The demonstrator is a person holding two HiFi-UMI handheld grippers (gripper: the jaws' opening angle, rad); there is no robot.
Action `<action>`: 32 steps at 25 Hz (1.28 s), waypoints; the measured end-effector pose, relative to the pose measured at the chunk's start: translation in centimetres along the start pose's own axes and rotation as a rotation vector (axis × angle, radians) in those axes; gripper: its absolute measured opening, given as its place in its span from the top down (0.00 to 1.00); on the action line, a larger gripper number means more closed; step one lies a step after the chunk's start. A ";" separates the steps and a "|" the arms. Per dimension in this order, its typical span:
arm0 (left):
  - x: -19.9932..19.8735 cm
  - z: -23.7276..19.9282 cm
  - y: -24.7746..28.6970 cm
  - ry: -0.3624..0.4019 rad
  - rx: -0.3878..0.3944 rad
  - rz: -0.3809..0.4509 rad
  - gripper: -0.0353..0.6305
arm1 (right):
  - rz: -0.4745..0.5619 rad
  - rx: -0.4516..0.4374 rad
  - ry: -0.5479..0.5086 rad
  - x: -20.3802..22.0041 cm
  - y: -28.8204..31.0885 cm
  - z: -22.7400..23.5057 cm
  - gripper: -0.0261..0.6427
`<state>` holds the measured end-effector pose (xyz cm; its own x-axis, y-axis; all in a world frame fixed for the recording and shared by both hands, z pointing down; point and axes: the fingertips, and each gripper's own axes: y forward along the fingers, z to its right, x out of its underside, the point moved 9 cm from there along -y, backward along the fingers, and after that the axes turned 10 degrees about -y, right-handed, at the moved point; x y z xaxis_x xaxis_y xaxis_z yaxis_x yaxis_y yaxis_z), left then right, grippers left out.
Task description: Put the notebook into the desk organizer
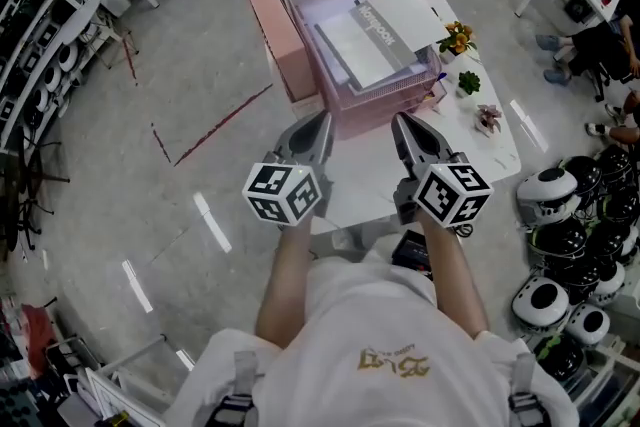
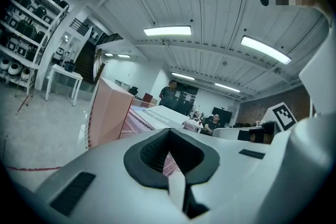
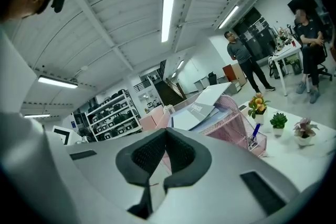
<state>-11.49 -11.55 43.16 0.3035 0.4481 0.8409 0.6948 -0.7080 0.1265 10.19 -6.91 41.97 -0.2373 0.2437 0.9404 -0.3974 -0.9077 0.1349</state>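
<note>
A pink mesh desk organizer [image 1: 388, 111] stands on a white table [image 1: 486, 153]. The grey and white notebook [image 1: 372, 40] lies flat in its top tray, with a white sheet sticking out beyond it. Both grippers hover side by side just short of the organizer's near side, apart from it. My left gripper [image 1: 321, 123] is shut with nothing in it, and so is my right gripper [image 1: 399, 123]. In the left gripper view the left gripper [image 2: 169, 139] points at the organizer's pink side [image 2: 107, 113]. Past the right gripper [image 3: 167, 134] in its own view sit the notebook [image 3: 197, 111] and the organizer [image 3: 236, 124].
A pink box [image 1: 280, 35] stands against the organizer's left side. Three small potted plants [image 1: 457, 37] line the table's right edge, and a blue pen [image 3: 254, 135] stands in the organizer's corner. Helmets [image 1: 560, 205] are piled on the floor at right. Shelving runs along the left; people stand far off.
</note>
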 end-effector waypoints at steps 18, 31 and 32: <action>-0.4 0.3 0.0 0.012 -0.001 0.002 0.92 | -0.011 0.042 -0.039 -0.5 -0.3 0.2 0.94; -0.5 0.0 0.1 0.017 0.008 -0.002 0.92 | -0.004 0.065 -0.059 -0.6 -0.3 0.0 0.94; -0.5 0.0 0.1 0.017 0.010 -0.001 0.92 | -0.003 0.067 -0.059 -0.6 -0.3 0.0 0.94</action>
<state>-11.53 -11.86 42.74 0.2916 0.4396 0.8495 0.7015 -0.7021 0.1226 10.49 -6.76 41.41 -0.1827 0.2281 0.9563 -0.3371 -0.9283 0.1570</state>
